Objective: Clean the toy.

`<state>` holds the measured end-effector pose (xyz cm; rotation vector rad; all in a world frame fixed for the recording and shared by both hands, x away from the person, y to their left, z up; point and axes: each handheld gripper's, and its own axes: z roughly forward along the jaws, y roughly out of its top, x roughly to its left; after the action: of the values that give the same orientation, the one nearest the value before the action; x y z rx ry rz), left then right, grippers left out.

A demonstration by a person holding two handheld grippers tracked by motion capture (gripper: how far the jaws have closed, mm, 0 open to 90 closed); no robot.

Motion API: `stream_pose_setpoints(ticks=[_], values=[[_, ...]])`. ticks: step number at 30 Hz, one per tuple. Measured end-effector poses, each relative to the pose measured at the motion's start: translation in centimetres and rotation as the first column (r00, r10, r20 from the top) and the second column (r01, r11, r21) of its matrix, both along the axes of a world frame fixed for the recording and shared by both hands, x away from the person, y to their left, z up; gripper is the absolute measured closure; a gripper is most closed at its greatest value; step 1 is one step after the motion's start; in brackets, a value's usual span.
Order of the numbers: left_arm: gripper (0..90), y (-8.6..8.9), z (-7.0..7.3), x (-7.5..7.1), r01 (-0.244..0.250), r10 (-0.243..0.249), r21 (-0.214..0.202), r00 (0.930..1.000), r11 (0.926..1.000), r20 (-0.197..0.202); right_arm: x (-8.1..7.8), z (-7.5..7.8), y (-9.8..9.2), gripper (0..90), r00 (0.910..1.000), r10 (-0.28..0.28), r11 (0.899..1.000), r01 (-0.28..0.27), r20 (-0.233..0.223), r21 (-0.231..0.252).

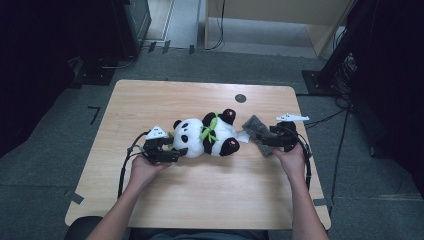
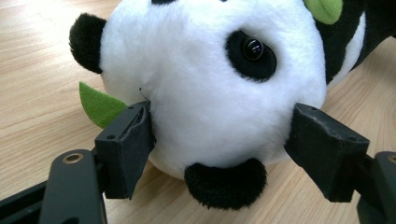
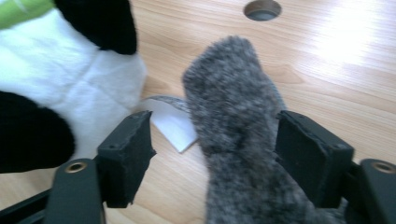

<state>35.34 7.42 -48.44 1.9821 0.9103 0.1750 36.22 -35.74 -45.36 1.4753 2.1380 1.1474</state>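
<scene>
A black-and-white plush panda with a green leaf at its neck lies on its back in the middle of the wooden table, head toward the left. My left gripper is at that head. In the left gripper view the head sits between the jaws of the left gripper, whose pads only brush the fur. A grey fuzzy cloth piece lies by the panda's feet. My right gripper stands open around this grey piece, with a gap at its left pad. A white tag lies beside it.
A round cable hole is set in the table behind the panda. The near half of the table is bare wood between the person's forearms. Dark stands and cables surround the table on the grey floor.
</scene>
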Motion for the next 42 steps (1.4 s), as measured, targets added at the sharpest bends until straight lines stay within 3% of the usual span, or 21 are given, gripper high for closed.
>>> stream_pose_setpoints(ticks=[9, 14, 17, 18, 23, 25, 26, 29, 31, 36, 42], values=[[24.2, 0.0, 0.2, -0.1, 0.003, -0.003, -0.008, 1.0, 1.0, -0.008, -0.8, 1.0, 2.3, 20.2, 0.9954, 0.083, 0.997, -0.083, 0.049, -0.004], [23.9, -0.1, 0.5, 0.0, 0.006, -0.006, -0.005, 0.9998, 1.0, -0.017, -1.4, 1.5, 2.9, 19.4, 0.9923, 0.101, 0.994, -0.103, 0.071, 0.029], [22.0, -0.2, 0.6, 0.0, 0.01, -0.01, -0.01, 0.9997, 0.9999, -0.02, -1.9, 2.0, 3.2, 16.9, 0.9884, 0.122, 0.99, -0.127, 0.09, 0.058], [21.6, -0.2, 0.6, 0.0, 0.01, -0.01, -0.01, 0.9997, 0.9999, -0.021, -2.3, 2.3, 3.5, 15.9, 0.9831, 0.15, 0.984, -0.158, 0.105, 0.079], [20.4, -0.2, 0.6, 0.0, 0.01, -0.01, -0.016, 0.9997, 0.9998, -0.021, -3.0, 2.6, 4.5, 15.2, 0.9751, 0.19, 0.974, -0.202, 0.114, 0.099], [19.8, -0.3, 0.6, 0.0, 0.01, -0.01, -0.018, 0.9998, 0.9998, -0.02, -3.2, 2.5, 5.0, 15.2, 0.9713, 0.208, 0.97, -0.22, 0.115, 0.103], [19.6, -0.3, 0.6, 0.0, 0.009, -0.009, -0.019, 0.9997, 0.9998, -0.021, -3.3, 2.5, 5.6, 16.9, 0.9643, 0.24, 0.963, -0.251, 0.112, 0.098], [19.6, -0.3, 0.6, 0.0, 0.006, -0.007, -0.023, 0.9996, 0.9997, -0.026, -3.4, 2.4, 6.0, 16.9, 0.9599, 0.255, 0.96, -0.266, 0.117, 0.088], [19.6, -0.4, 0.6, 0.0, 0.006, -0.007, -0.022, 0.9997, 0.9997, -0.024, -3.3, 2.1, 6.6, 17.3, 0.9511, 0.286, 0.95, -0.297, 0.117, 0.092], [19.7, -0.5, 0.5, 0.0, 0.002, -0.002, -0.018, 0.9999, 0.9998, -0.011, -3.2, 1.4, 7.6, 17.7, 0.9426, 0.318, 0.943, -0.326, 0.102, 0.07], [20.3, -0.5, 0.4, 0.2, -0.003, 0.003, -0.031, 0.9999, 0.9995, -0.014, -2.6, 0.3, 8.3, 17.8, 0.9393, 0.327, 0.941, -0.334, 0.103, 0.049]])
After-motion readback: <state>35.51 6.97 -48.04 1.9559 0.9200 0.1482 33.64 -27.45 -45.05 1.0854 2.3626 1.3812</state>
